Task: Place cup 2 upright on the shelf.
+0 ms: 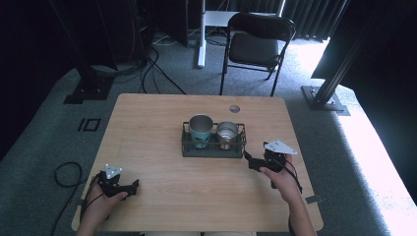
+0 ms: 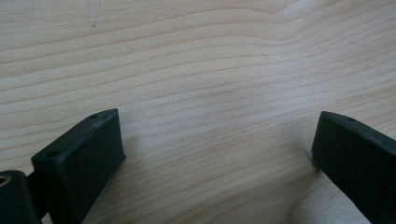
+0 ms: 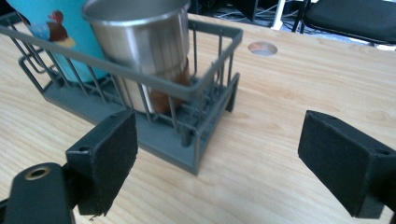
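beside the wire rack (image 3: 187,93), my right tongs (image 3: 217,158) gape wide and empty, so a careless lunge could topple the steel cup (image 3: 140,51).

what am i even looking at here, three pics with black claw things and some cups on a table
A person sits at a wooden table and holds a hand-held tool with two black jaws in each hand. There is no robot arm. The wide picture comes from a camera above the table: the left tongs are at its lower left, the right tongs beside a grey wire rack. The other two pictures come from small cameras riding on each tool, looking out between its jaws. In the rack stand a teal cup and a steel cup. Both tongs are open and hold nothing; the left tongs point at bare wood.
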`<control>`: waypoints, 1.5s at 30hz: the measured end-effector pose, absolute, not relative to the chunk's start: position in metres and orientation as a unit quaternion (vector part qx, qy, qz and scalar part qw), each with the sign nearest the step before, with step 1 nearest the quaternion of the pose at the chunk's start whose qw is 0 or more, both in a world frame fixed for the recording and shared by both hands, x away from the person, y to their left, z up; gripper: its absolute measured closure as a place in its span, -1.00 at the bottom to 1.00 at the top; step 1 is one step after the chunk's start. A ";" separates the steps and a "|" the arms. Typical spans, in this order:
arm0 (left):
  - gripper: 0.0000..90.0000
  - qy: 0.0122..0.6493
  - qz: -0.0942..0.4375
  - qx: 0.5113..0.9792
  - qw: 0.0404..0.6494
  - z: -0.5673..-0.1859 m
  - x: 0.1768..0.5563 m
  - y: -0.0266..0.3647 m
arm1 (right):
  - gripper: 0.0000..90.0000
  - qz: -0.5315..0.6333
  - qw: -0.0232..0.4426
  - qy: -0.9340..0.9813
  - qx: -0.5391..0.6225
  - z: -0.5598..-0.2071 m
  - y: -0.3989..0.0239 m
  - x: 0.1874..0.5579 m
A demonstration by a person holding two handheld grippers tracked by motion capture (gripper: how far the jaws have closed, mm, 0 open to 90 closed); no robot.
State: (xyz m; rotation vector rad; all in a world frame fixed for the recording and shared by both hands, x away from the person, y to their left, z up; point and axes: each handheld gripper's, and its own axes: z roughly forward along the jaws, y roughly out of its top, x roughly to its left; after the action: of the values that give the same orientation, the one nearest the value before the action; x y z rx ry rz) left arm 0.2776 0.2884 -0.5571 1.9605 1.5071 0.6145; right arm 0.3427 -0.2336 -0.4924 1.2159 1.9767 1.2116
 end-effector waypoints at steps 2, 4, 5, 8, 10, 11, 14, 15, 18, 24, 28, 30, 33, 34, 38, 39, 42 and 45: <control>-0.93 0.566 0.230 0.736 0.292 -0.557 0.278 0.288 | -0.74 0.445 0.257 0.729 0.451 -0.494 -0.237 0.340; -0.93 0.565 0.230 0.737 0.292 -0.557 0.278 0.289 | -0.74 0.443 0.260 0.730 0.451 -0.497 -0.240 0.337; -0.93 0.565 0.230 0.737 0.292 -0.557 0.278 0.289 | -0.74 0.440 0.260 0.730 0.453 -0.498 -0.242 0.335; -0.93 0.565 0.230 0.736 0.292 -0.557 0.278 0.289 | -0.74 0.433 0.262 0.732 0.456 -0.503 -0.247 0.331; -0.93 0.565 0.230 0.737 0.292 -0.557 0.278 0.289 | -0.74 0.432 0.261 0.730 0.460 -0.505 -0.249 0.330; -0.93 0.565 0.230 0.737 0.292 -0.557 0.278 0.289 | -0.74 0.431 0.259 0.729 0.465 -0.508 -0.253 0.327; -0.93 0.565 0.230 0.736 0.292 -0.557 0.278 0.289 | -0.74 0.426 0.260 0.728 0.470 -0.512 -0.256 0.325; -0.93 0.565 0.230 0.737 0.292 -0.557 0.278 0.289 | -0.74 0.424 0.259 0.727 0.474 -0.516 -0.260 0.323; -0.93 0.565 0.230 0.737 0.292 -0.557 0.278 0.289 | -0.74 0.420 0.257 0.725 0.482 -0.522 -0.266 0.319; -0.93 0.565 0.230 0.736 0.292 -0.557 0.278 0.289 | -0.74 0.401 0.261 0.723 0.498 -0.533 -0.278 0.314; -0.93 0.565 0.230 0.736 0.292 -0.557 0.278 0.289 | -0.74 0.394 0.259 0.722 0.507 -0.537 -0.283 0.312; -0.93 0.565 0.230 0.736 0.292 -0.557 0.278 0.289 | -0.74 0.389 0.259 0.720 0.512 -0.540 -0.287 0.310; -0.93 0.565 0.230 0.736 0.292 -0.557 0.278 0.289 | -0.74 0.389 0.257 0.718 0.516 -0.541 -0.290 0.308; -0.93 0.565 0.230 0.737 0.292 -0.557 0.278 0.289 | -0.74 0.384 0.255 0.721 0.518 -0.543 -0.292 0.307; -0.93 0.565 0.230 0.737 0.292 -0.557 0.278 0.289 | -0.74 0.371 0.255 0.722 0.525 -0.546 -0.297 0.304; -0.93 0.565 0.230 0.737 0.292 -0.557 0.278 0.289 | -0.74 0.371 0.255 0.722 0.525 -0.546 -0.297 0.304; -0.93 0.565 0.230 0.736 0.292 -0.557 0.278 0.289 | -0.74 0.358 0.257 0.720 0.536 -0.549 -0.302 0.301; -0.93 0.565 0.230 0.736 0.292 -0.557 0.278 0.289 | -0.74 0.354 0.257 0.715 0.545 -0.550 -0.305 0.297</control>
State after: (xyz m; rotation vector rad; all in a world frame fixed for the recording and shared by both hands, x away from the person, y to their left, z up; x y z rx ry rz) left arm 0.2775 0.2885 -0.5570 1.9623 1.5066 0.6141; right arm 0.2973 -0.3052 -0.5503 1.4785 1.9410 0.9606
